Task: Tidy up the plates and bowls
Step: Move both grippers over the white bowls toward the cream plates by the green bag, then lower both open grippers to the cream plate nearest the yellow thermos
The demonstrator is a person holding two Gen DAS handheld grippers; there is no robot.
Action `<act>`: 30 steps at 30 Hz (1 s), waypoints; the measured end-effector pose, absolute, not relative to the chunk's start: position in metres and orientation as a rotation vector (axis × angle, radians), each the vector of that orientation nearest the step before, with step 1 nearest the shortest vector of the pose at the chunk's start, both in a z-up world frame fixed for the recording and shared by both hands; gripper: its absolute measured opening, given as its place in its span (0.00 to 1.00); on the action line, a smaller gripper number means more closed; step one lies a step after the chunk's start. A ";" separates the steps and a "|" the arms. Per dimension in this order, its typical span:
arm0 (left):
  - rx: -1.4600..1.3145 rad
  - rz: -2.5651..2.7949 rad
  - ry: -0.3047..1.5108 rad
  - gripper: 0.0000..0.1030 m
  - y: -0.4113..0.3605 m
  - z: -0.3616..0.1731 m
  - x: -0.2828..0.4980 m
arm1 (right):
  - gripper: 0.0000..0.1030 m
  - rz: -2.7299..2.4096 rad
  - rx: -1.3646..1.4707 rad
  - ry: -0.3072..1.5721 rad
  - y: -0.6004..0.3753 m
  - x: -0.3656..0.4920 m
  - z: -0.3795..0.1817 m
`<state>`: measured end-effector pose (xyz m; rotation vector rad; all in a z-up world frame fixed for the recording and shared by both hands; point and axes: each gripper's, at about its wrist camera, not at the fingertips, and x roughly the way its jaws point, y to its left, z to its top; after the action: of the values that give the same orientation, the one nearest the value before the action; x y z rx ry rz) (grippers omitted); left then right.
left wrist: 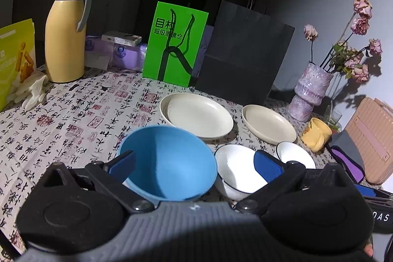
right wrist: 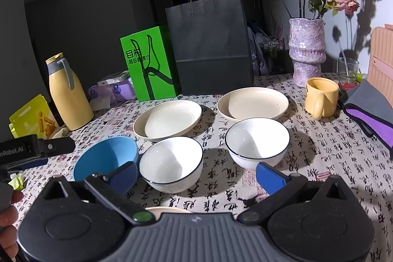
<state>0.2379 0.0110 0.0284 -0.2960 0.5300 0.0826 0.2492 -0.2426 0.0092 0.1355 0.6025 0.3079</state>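
Your left gripper [left wrist: 194,163] gapes wide around the blue bowl [left wrist: 169,161]. Your right gripper [right wrist: 196,174] gapes too, empty, two white bowls [right wrist: 172,163] at 12 o'clock, cream plates [right wrist: 169,119] beyond

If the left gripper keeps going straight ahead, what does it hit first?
Most likely the blue bowl: it sits between the open fingers of the left gripper, just ahead. Depth is unclear, so it may pass over the rim.

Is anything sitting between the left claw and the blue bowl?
Nothing visible. The left claw is open with the blue bowl directly between its fingers; the nearest white bowl sits beside it, to the right.
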 end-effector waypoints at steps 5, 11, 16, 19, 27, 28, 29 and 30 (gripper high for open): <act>-0.304 0.080 0.521 1.00 0.022 0.032 0.247 | 1.00 0.306 0.126 0.606 -0.237 0.262 0.014; -0.312 0.105 0.520 1.00 0.035 0.034 0.258 | 1.00 0.326 0.111 0.622 -0.229 0.279 0.018; -0.292 0.116 0.505 1.00 0.045 0.039 0.265 | 1.00 0.362 0.097 0.646 -0.221 0.295 0.021; -0.286 0.123 0.503 1.00 0.051 0.043 0.271 | 1.00 0.369 0.103 0.642 -0.218 0.302 0.024; -0.314 0.125 0.515 1.00 0.071 0.049 0.287 | 1.00 0.411 0.114 0.684 -0.202 0.330 0.028; -0.316 0.127 0.522 1.00 0.073 0.050 0.290 | 1.00 0.416 0.107 0.689 -0.200 0.334 0.029; -0.317 0.129 0.527 1.00 0.075 0.051 0.291 | 1.00 0.423 0.104 0.695 -0.197 0.339 0.030; -0.319 0.132 0.531 1.00 0.077 0.052 0.294 | 1.00 0.427 0.104 0.701 -0.195 0.343 0.032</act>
<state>0.2937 0.0770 0.0519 -0.3186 0.5314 0.1318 0.3429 -0.1949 0.0318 0.1039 0.7007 0.4272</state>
